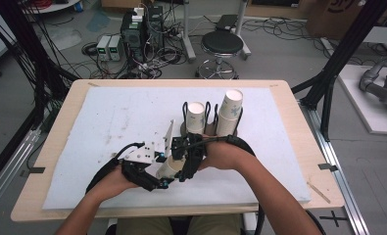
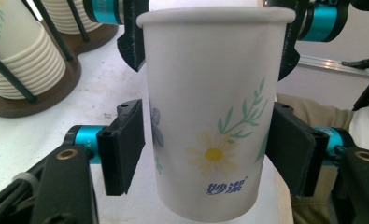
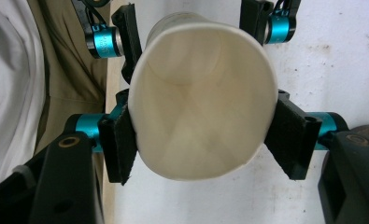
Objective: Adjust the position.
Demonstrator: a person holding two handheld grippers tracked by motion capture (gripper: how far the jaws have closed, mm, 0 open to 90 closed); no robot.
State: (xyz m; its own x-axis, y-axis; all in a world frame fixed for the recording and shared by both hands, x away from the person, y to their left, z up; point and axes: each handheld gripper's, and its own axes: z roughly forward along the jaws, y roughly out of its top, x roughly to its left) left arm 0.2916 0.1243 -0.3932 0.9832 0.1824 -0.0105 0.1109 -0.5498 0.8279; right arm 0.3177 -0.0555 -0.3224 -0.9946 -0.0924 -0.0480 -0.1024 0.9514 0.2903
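Note:
A white paper cup [image 1: 170, 168] with a daisy print and blue lettering is held off the white mat, tilted, near the table's front middle. My left gripper [image 1: 162, 182] grips its lower body; in the left gripper view the pads [image 2: 126, 144] press on the cup [image 2: 210, 116] from both sides. My right gripper [image 1: 183, 160] is shut on the rim. In the right gripper view its pads [image 3: 119, 140] squeeze the cup mouth [image 3: 201, 102] into an oval. The cup's inside looks empty.
A wire cup holder on a brown base [image 2: 32, 98] stands just behind the hands, with one short stack of cups [image 1: 196, 117] and one taller stack [image 1: 230, 110]. The white mat [image 1: 108, 122] covers the wooden table [image 1: 63, 117]. A stool [image 1: 222, 44] stands beyond the table.

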